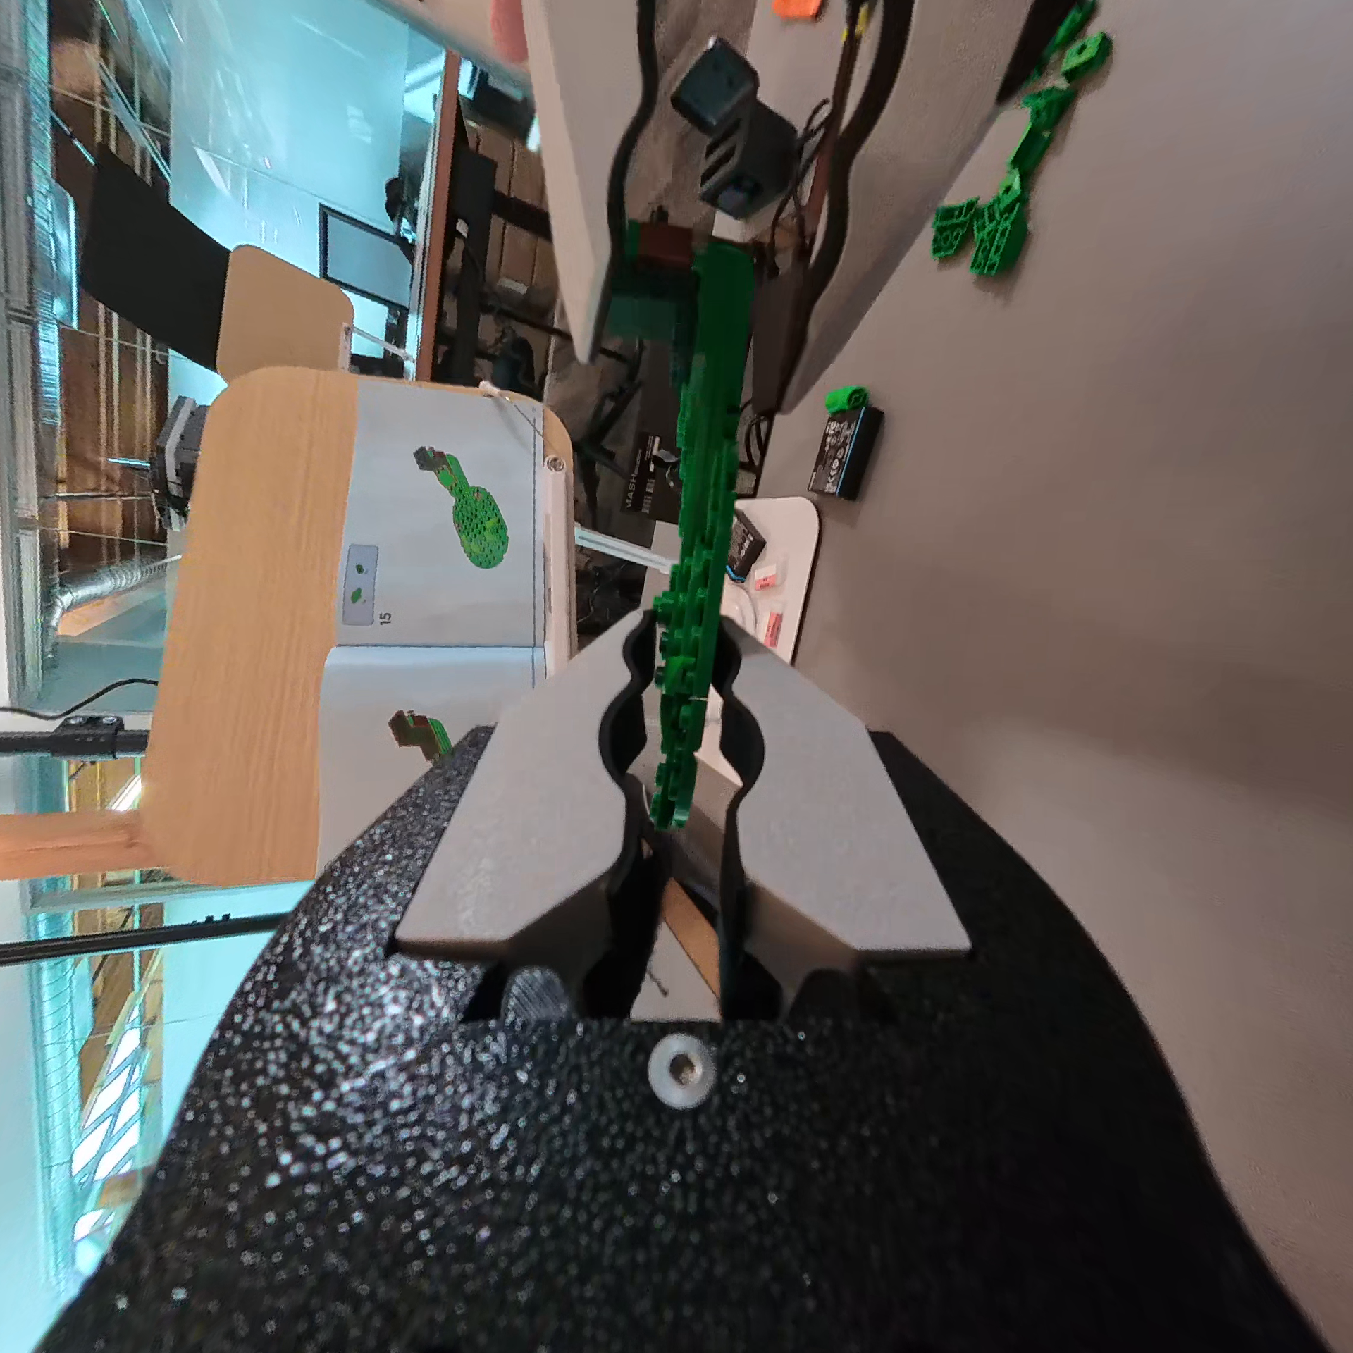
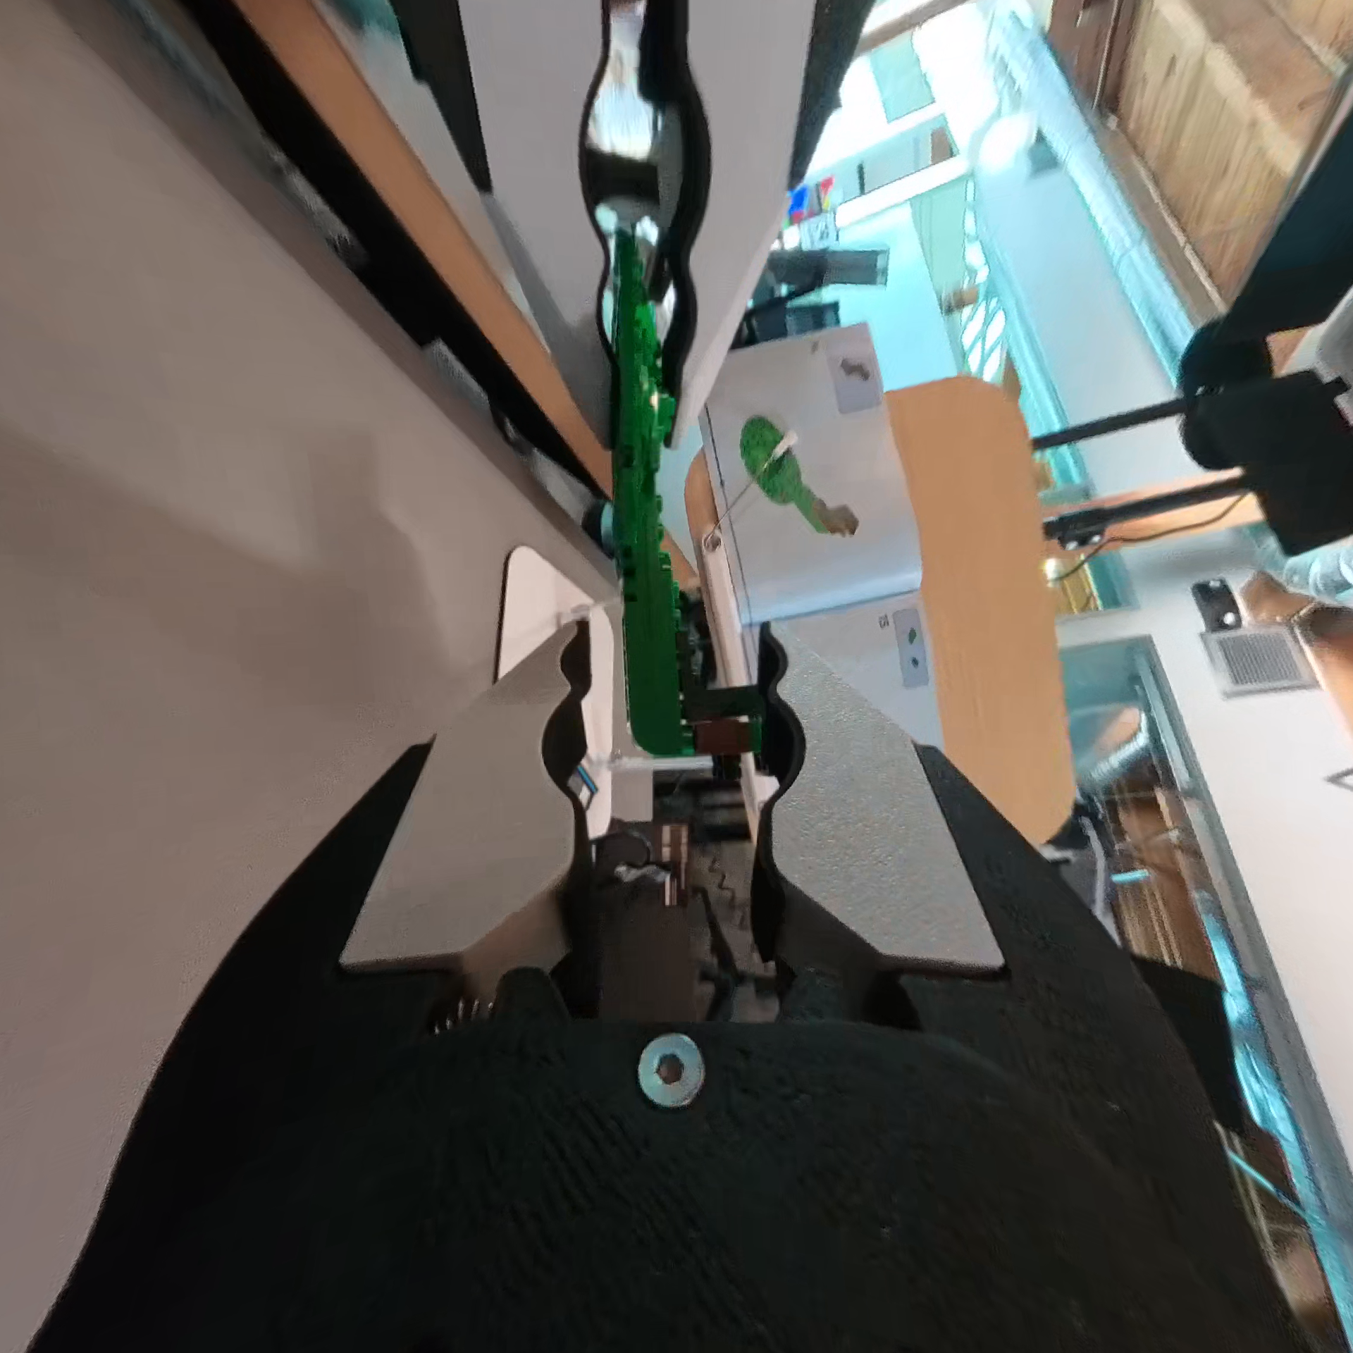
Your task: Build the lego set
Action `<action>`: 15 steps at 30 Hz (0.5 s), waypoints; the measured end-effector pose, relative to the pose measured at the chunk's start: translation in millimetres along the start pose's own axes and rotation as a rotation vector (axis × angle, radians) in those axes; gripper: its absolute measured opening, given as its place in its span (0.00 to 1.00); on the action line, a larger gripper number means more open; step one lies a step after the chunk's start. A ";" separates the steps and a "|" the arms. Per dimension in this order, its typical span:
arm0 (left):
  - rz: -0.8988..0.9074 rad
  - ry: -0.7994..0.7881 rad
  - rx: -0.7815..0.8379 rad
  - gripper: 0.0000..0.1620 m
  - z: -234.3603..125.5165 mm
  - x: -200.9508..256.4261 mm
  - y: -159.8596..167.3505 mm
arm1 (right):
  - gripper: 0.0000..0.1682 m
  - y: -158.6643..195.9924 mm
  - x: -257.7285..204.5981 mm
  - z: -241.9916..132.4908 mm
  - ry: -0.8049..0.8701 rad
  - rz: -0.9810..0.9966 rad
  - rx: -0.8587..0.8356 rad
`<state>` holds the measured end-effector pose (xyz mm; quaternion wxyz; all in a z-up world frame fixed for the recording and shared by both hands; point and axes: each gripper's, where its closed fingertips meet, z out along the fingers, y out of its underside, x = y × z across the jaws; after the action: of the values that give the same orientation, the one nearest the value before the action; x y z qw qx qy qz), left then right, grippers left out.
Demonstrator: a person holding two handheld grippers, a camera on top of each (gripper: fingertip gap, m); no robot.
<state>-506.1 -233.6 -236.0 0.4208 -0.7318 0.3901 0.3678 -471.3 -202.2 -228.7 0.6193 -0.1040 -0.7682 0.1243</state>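
Note:
A long green lego plate assembly (image 1: 703, 476) hangs edge-on in the air beside the grey table (image 1: 1098, 659). My left gripper (image 1: 684, 637) is shut on its wide studded end. At the far end sit a dark green brick (image 1: 644, 300) and a brown brick (image 1: 666, 245). My right gripper (image 2: 670, 644) is open around that end. The dark green brick (image 2: 721, 699) and brown brick (image 2: 721, 736) touch its right finger, and a gap shows between the plate (image 2: 640, 512) and its left finger. The right gripper (image 1: 688, 366) faces the left one (image 2: 640, 439).
An open instruction booklet (image 1: 446, 527) leans on a wooden stand behind the grippers. Several loose green pieces (image 1: 988, 227) lie on the table. A small green piece (image 1: 845, 399), a black box (image 1: 845, 454) and a white tray (image 1: 787, 556) with pink bits lie near the table edge. Across from one pair of fingers to the other is roughly 6 cm.

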 end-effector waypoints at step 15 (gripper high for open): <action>0.008 -0.064 -0.041 0.07 -5.5 -9.8 0.3 | 0.11 17.0 -0.3 28.3 0.104 0.079 -0.180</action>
<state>-509.3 -236.1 -225.5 0.4166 -0.7265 0.3717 0.4006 -498.8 -188.0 -240.1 0.6412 -0.1958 -0.7383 0.0736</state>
